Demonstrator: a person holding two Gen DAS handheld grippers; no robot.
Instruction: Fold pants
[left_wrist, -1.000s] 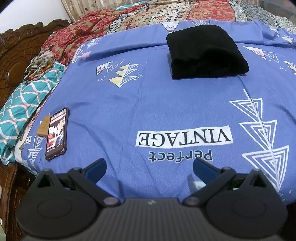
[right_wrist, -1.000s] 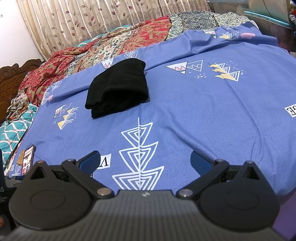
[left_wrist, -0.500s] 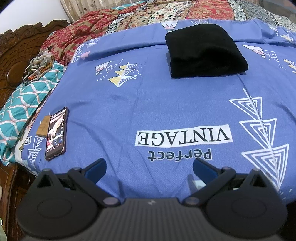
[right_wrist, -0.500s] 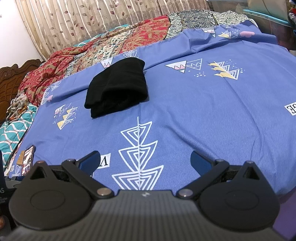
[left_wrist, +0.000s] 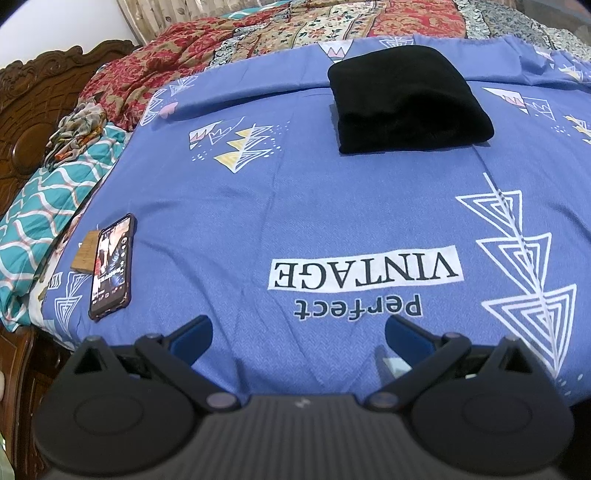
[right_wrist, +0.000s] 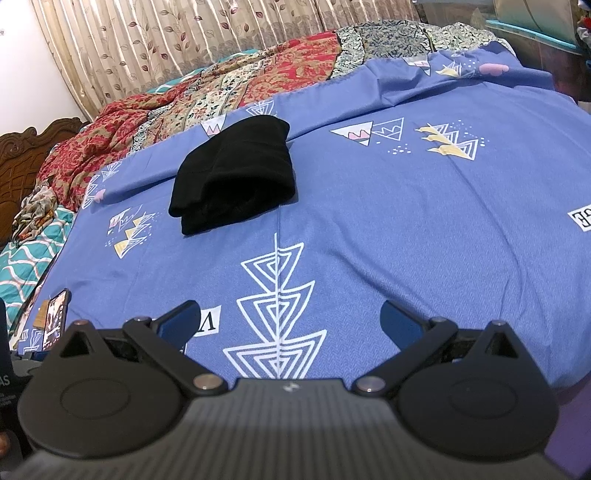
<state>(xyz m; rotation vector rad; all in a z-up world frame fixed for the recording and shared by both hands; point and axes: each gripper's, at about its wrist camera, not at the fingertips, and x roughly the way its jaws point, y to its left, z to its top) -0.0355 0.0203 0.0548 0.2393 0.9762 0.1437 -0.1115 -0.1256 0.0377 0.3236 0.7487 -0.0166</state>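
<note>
Black pants (left_wrist: 406, 101) lie folded into a compact thick stack on the far part of a blue printed bedsheet (left_wrist: 314, 206). In the right wrist view the same pants (right_wrist: 236, 177) sit left of centre on the bedsheet (right_wrist: 424, 221). My left gripper (left_wrist: 298, 334) hovers open over the near edge of the bed, well short of the pants, with nothing between its blue-padded fingers. My right gripper (right_wrist: 288, 317) is also open and empty, held near the bed's front edge.
A phone (left_wrist: 112, 266) with a lit screen lies on a small wooden piece at the sheet's left edge. A teal patterned pillow (left_wrist: 44, 206), a red floral quilt (left_wrist: 155, 74) and a carved wooden headboard (left_wrist: 33, 122) lie to the left. Curtains (right_wrist: 166, 40) hang behind the bed.
Both views have shifted very slightly; the pants, phone and both open grippers are otherwise as before.
</note>
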